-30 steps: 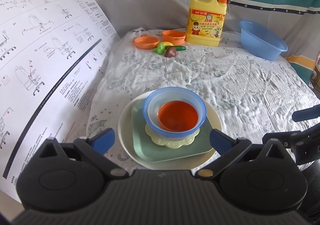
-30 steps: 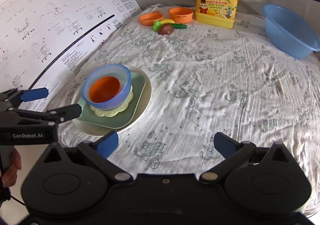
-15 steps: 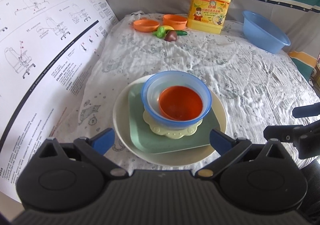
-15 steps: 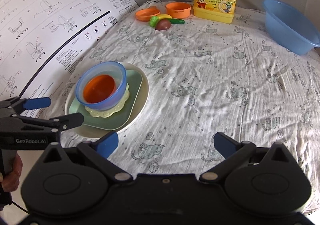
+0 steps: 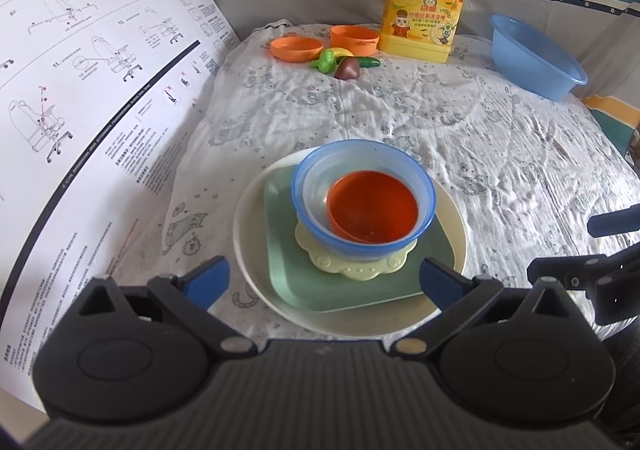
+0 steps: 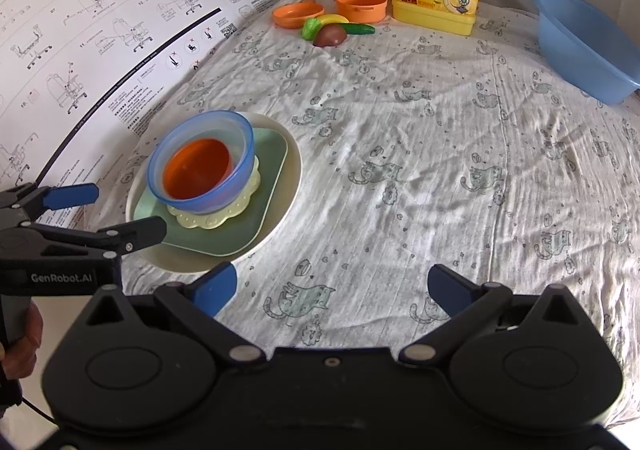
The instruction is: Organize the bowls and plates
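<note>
Tipping was the main risk: the stack stood on soft, wrinkled cloth (image 6: 420,154), and a push on the blue bowl (image 5: 362,202) could slide it off the scalloped yellow mat (image 5: 352,264). Under the mat lay the round cream plate (image 5: 250,250), then the square green plate (image 5: 288,274); inside the blue bowl sat the smooth orange bowl (image 5: 372,206). The left gripper (image 5: 324,276) was wide open and empty just before the cream plate. The right gripper (image 6: 332,286) was wide open and empty, right of that plate.

The tablecloth (image 6: 420,154) is thin, crinkled matt cloth. The blue bowl (image 5: 362,202) looks like translucent, glossy plastic; the orange bowl (image 5: 372,206) inside it is smooth and opaque. The instruction sheet (image 5: 88,90) is matt printed paper.
</note>
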A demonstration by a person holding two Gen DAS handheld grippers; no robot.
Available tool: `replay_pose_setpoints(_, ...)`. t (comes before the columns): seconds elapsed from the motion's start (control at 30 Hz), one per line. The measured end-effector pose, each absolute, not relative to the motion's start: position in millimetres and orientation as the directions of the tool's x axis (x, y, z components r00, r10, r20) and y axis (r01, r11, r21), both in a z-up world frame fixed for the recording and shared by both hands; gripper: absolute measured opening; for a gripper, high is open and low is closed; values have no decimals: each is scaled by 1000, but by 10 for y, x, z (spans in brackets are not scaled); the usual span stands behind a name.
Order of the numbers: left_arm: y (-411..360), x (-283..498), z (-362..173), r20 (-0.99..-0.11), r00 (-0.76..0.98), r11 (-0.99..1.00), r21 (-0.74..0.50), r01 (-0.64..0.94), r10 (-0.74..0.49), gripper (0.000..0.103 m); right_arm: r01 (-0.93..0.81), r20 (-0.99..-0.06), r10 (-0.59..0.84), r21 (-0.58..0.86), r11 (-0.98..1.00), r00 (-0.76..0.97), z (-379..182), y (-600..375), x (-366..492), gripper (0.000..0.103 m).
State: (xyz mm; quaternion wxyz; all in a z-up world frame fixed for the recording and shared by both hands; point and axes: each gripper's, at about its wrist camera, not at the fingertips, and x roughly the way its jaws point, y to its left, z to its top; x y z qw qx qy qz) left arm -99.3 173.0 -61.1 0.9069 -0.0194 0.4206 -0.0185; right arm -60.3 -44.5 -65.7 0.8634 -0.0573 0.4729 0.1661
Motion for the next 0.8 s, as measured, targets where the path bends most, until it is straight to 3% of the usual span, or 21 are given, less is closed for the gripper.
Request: replay_pose_setpoints(0.8, 1719, -926, -678, -777, 627, 998, -46, 38, -60, 103, -330, -846, 234, 73, 941, 480, -700, -453, -557, 103)
